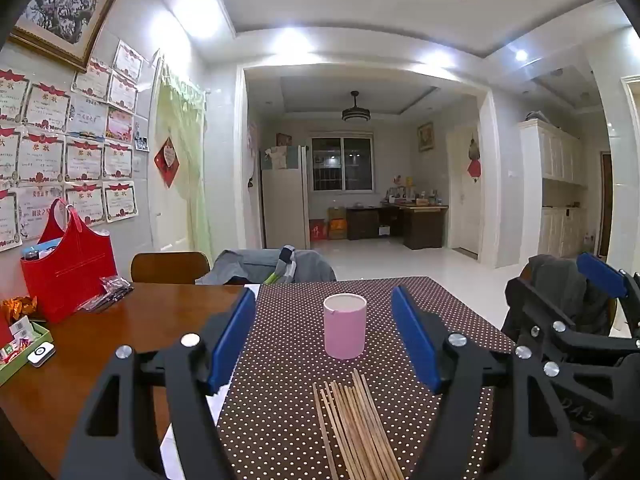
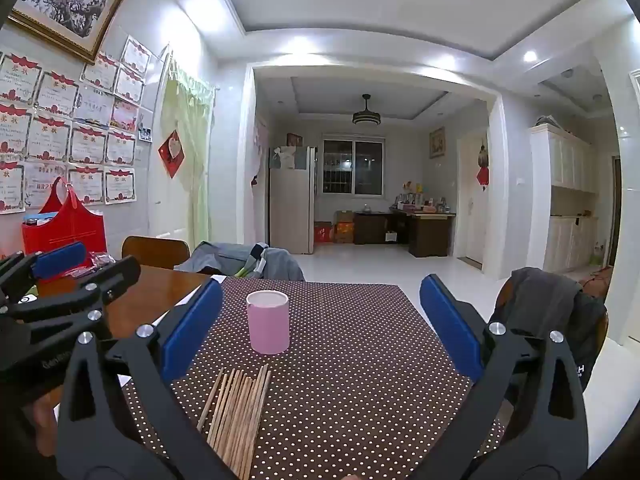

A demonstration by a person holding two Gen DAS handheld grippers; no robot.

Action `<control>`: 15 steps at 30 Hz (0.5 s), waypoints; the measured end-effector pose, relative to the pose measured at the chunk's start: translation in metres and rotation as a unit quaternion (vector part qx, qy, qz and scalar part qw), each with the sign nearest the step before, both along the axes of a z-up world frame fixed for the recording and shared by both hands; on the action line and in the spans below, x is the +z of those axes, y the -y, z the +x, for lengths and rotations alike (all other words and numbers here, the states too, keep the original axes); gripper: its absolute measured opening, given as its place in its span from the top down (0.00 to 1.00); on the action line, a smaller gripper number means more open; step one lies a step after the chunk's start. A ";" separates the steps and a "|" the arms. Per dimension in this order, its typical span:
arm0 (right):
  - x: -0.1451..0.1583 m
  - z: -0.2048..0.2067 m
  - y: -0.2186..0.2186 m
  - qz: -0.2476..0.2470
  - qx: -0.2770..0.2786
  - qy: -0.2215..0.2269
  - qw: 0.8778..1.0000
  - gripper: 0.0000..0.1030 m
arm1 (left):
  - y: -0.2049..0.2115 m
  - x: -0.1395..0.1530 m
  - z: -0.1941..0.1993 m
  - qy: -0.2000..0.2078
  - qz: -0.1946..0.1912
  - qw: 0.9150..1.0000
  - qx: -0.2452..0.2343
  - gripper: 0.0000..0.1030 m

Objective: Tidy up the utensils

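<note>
Left claw (image 1: 323,344) hangs with both blue pads (image 1: 234,340) spread wide, nothing between them, nose tipped slightly down. Right claw (image 2: 320,332) sits alongside it, level, its pads (image 2: 450,326) even wider apart and just as empty. Each one shows at the edge of the other's view, side by side, both facing forward.

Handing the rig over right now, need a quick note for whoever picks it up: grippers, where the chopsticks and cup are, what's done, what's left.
Left gripper: open, empty, above the table.
Right gripper: open, empty, beside it.
Chopsticks: loose bundle flat on the dotted tablecloth, near edge.
Pink cup: upright just beyond them, apparently empty.
Done: nothing in the cup yet.
Left: probably pick up the chopsticks and stand them in the cup.
</note>
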State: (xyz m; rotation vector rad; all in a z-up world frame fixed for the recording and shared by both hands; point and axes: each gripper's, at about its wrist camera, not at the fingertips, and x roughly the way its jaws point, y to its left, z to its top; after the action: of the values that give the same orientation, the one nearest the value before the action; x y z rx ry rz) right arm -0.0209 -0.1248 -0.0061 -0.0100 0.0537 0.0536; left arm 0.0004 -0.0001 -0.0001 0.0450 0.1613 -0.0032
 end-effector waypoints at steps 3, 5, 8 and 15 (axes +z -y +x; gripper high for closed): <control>0.000 0.001 0.000 -0.001 -0.001 -0.003 1.000 0.06 | 0.000 0.000 0.000 0.001 -0.001 1.000 0.000 0.32; 0.000 0.000 0.000 -0.001 0.000 -0.002 1.000 0.06 | 0.000 0.000 -0.001 0.001 0.000 1.000 0.000 0.32; 0.000 0.001 0.000 -0.001 0.000 -0.002 1.000 0.06 | 0.000 0.000 0.000 -0.001 -0.001 1.000 -0.001 0.32; 0.000 0.001 0.001 0.000 -0.001 -0.003 1.000 0.06 | -0.001 0.000 0.000 -0.001 -0.001 1.000 -0.002 0.32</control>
State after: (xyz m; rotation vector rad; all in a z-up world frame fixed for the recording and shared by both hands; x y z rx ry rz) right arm -0.0200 -0.1254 -0.0066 -0.0100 0.0589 0.0518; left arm 0.0000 0.0005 -0.0004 0.0436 0.1629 -0.0067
